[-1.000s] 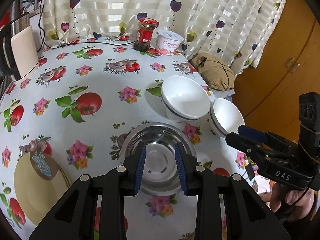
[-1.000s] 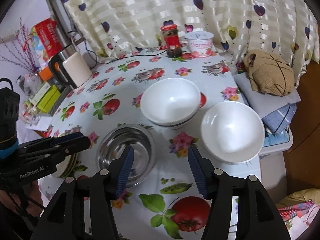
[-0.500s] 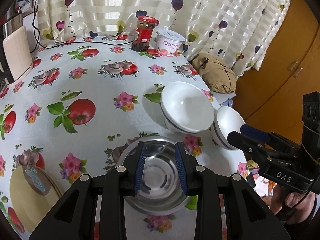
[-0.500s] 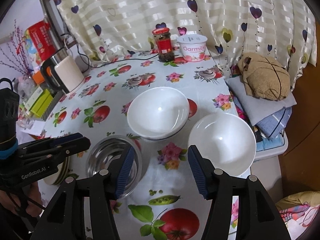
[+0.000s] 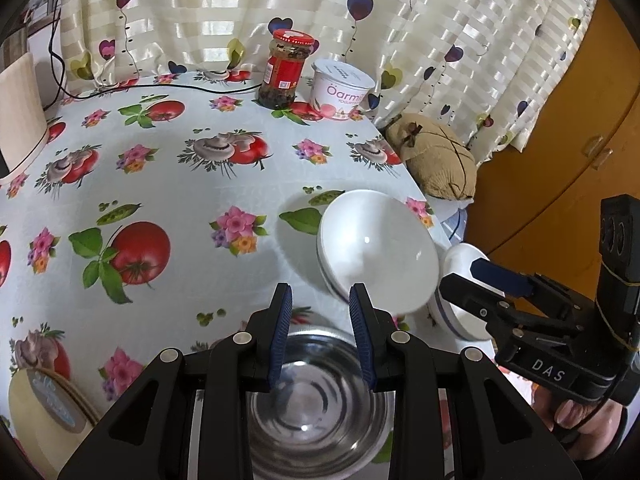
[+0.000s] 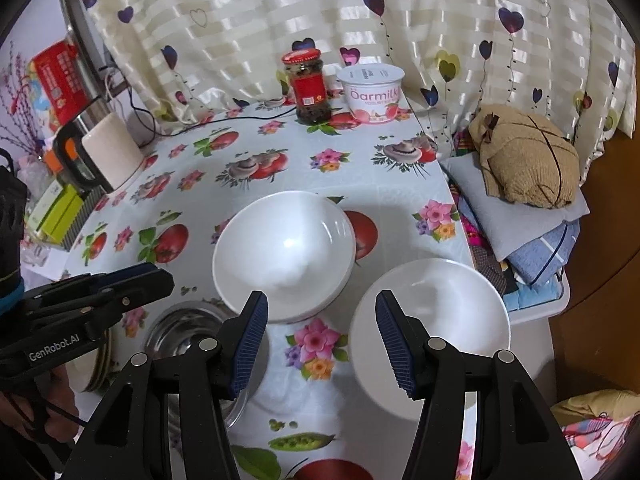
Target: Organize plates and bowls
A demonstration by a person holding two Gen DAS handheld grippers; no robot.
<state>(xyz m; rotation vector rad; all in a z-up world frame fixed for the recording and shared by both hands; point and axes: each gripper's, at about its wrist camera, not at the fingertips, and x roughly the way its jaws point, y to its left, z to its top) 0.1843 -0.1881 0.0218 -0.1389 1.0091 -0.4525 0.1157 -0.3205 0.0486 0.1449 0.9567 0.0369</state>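
Note:
A steel bowl [image 5: 320, 392] sits on the tablecloth right below my left gripper [image 5: 322, 336], which is open and empty above the bowl's far rim. The bowl also shows in the right wrist view [image 6: 188, 332]. A stack of white bowls [image 5: 376, 256] [image 6: 284, 256] stands just beyond it. A single white bowl [image 6: 432, 316] sits near the table's right edge [image 5: 460, 264]. My right gripper [image 6: 322, 338] is open and empty, hovering between the white stack and the single bowl. Stacked plates [image 5: 44, 412] lie at the near left.
A red-lidded jar [image 6: 308, 88] and a yogurt tub [image 6: 372, 92] stand at the back by the curtain. A kettle [image 6: 104, 152] and boxes [image 6: 60, 212] are at the left. Folded cloths and a tan bundle [image 6: 524, 156] lie off the table's right edge.
Both grippers have drawn back towards me, so the bowls sit lower and closer in both views. The left gripper's jaws have opened slightly wider. No bowl has moved.

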